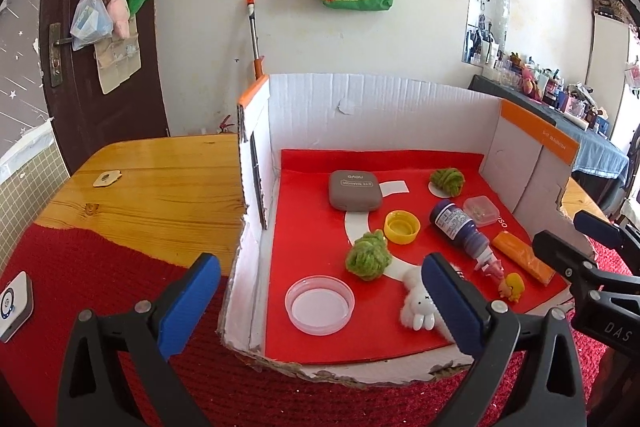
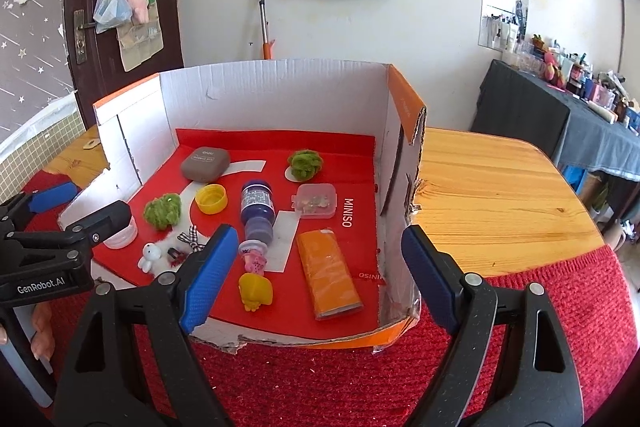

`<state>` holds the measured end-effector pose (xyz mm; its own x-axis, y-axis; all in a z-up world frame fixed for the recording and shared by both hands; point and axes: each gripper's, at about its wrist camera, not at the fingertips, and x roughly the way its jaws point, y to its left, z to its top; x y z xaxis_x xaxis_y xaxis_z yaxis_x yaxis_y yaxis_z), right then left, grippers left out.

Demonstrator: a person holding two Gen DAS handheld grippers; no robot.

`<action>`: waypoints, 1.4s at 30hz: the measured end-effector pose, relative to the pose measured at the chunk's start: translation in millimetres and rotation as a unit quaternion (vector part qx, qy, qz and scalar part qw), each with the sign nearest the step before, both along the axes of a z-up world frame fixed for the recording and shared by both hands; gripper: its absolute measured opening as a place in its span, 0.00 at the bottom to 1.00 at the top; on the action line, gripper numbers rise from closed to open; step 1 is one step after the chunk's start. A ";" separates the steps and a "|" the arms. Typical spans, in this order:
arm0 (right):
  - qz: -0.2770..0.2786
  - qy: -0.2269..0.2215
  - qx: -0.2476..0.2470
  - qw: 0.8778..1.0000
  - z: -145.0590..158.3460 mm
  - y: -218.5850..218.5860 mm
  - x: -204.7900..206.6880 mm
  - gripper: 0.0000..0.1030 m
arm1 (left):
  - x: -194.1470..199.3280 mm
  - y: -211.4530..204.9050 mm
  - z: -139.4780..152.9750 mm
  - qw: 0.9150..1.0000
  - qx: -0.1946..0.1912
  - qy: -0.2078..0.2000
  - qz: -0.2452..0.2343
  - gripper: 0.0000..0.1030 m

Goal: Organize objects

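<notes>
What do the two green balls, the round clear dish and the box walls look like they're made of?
Green balls: fuzzy yarn or chenille, matte, judging by the looped woolly strands. Round dish: clear glossy plastic by the look, since the red floor shows through it. Box wall: white corrugated cardboard, ribbed face and torn brown fluted edges.
</notes>
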<state>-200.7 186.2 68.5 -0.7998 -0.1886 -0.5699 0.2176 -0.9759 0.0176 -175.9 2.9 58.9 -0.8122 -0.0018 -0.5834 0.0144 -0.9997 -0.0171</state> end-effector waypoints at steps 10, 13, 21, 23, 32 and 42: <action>0.002 0.000 -0.002 1.000 -0.4 2.0 -1.7 0.85 | 1.9 1.7 1.8 1.000 -0.003 0.004 -0.004 1.00; 0.002 0.000 0.000 1.000 -0.5 1.3 -1.7 0.85 | 2.1 2.7 2.2 1.000 -0.004 0.005 -0.006 1.00; 0.002 0.000 -0.001 1.000 -0.7 1.6 -2.0 0.85 | 1.7 3.7 2.5 1.000 -0.005 0.004 -0.009 1.00; 0.002 0.000 0.000 1.000 -0.6 1.5 -1.9 0.85 | 1.2 3.8 2.1 1.000 -0.005 0.004 -0.009 1.00; 0.001 0.001 0.000 1.000 -0.8 1.4 -2.1 0.85 | 1.1 3.8 2.0 1.000 -0.005 0.004 -0.009 1.00; 0.001 0.001 0.000 1.000 -0.6 1.6 -1.8 0.85 | 1.1 3.9 2.0 1.000 -0.005 0.004 -0.009 1.00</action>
<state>-202.5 187.8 67.9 -0.8000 -0.1911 -0.5688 0.2201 -0.9753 0.0181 -174.8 6.8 60.8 -0.8169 0.0067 -0.5768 -0.0032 -1.0000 -0.0070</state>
